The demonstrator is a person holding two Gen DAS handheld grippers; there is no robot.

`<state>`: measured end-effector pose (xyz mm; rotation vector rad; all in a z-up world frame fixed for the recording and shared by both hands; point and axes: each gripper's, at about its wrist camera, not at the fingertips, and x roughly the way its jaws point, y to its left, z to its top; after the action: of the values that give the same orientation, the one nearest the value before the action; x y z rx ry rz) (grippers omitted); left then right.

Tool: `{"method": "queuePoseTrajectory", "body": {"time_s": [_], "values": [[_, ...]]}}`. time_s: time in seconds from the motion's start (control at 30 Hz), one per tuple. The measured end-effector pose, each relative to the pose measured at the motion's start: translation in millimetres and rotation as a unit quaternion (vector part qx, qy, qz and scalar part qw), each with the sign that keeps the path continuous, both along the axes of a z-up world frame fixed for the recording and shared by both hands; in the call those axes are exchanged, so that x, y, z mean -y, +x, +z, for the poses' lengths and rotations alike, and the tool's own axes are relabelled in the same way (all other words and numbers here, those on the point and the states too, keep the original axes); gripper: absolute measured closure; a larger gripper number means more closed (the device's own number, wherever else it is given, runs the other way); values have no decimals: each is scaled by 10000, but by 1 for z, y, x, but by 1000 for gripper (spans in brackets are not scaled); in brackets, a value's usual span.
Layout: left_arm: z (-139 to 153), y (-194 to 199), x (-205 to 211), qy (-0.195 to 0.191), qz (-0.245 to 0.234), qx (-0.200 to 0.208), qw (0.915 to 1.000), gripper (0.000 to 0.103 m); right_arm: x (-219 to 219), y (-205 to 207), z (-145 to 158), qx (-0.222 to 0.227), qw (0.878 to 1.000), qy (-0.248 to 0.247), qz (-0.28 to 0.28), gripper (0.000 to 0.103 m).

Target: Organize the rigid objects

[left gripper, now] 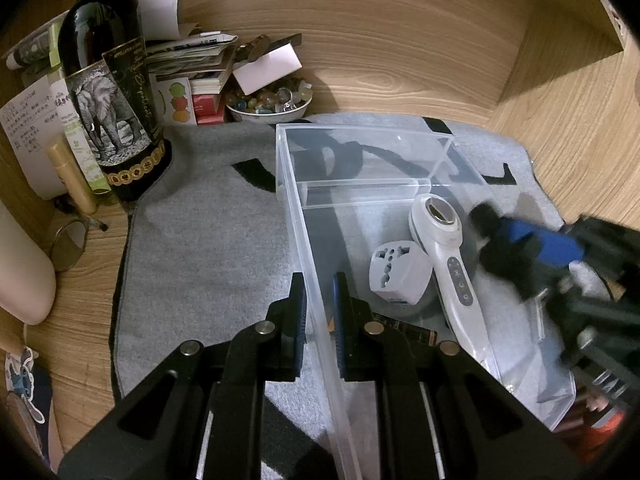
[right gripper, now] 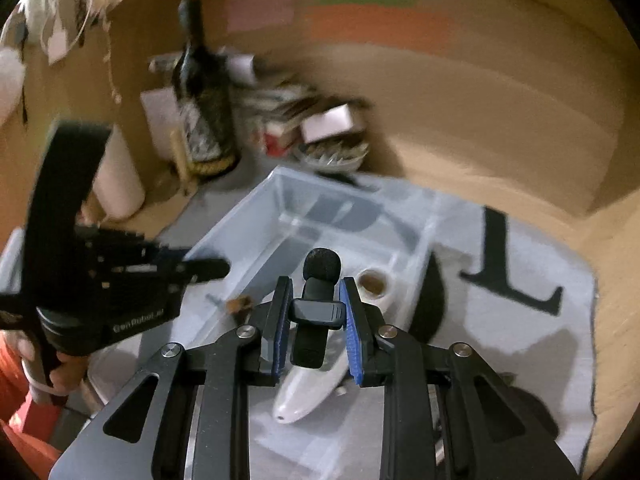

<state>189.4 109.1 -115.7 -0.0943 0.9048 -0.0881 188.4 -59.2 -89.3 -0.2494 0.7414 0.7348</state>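
A clear plastic organizer box (left gripper: pixel 304 248) stands on a grey mat (left gripper: pixel 208 256). In it lie a white travel adapter (left gripper: pixel 400 272) and a white handheld device (left gripper: pixel 444 248). My left gripper (left gripper: pixel 320 312) is shut on the box's left wall, one finger on each side. My right gripper (right gripper: pixel 316 312) is shut on a small black clip-on microphone (right gripper: pixel 316 312) with a foam tip and holds it above the box (right gripper: pixel 248 236), over the white device (right gripper: pixel 312 392). In the left wrist view the right gripper (left gripper: pixel 532 248) appears blurred at the box's right side.
A dark wine bottle (left gripper: pixel 108 92) stands at the mat's back left corner. Beside it are stacked papers and small boxes (left gripper: pixel 192 68) and a white bowl of pebbles (left gripper: pixel 268 100). A round mirror (left gripper: pixel 68 244) and a gold tube (left gripper: pixel 72 176) lie at left. Wooden walls enclose the desk.
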Motion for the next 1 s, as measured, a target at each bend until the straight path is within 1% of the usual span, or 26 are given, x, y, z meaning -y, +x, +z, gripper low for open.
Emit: {"method": "queuePoseTrajectory", "body": {"time_s": [0.1,0.33,0.5,0.57,0.63,0.7,0.8,0.93,1.0], "values": [[0,-1,0,-1,-6,11,10000,91,-10,0,-11,-155,9997,-148,138,81],[0,-1,0,0,-3,11,10000,91,-19,4,-25,-464,9975,-453,289,81],[0,-1,0,3,-2,10,10000,91,-21,6,-28,-619,9964,-498,303,81],[0,-1,0,0,-2,10,10000,91,-20,7,-27,-634,9964,-475,284,79],[0,-1,0,-6,-1,6,10000,91,-18,7,-26,-602,9968,-465,234,69],[0,-1,0,-1,-2,6,10000,91,-15,6,-21,-510,9977,-393,187,62],[0,-1,0,-5,-2,5,10000,91,-5,4,-9,-306,9992,-237,67,55],[0,-1,0,-6,-3,7,10000,91,14,4,12,18,9997,2,-240,41],[0,-1,0,-4,-5,7,10000,91,27,4,23,183,9988,133,-434,40]]}}
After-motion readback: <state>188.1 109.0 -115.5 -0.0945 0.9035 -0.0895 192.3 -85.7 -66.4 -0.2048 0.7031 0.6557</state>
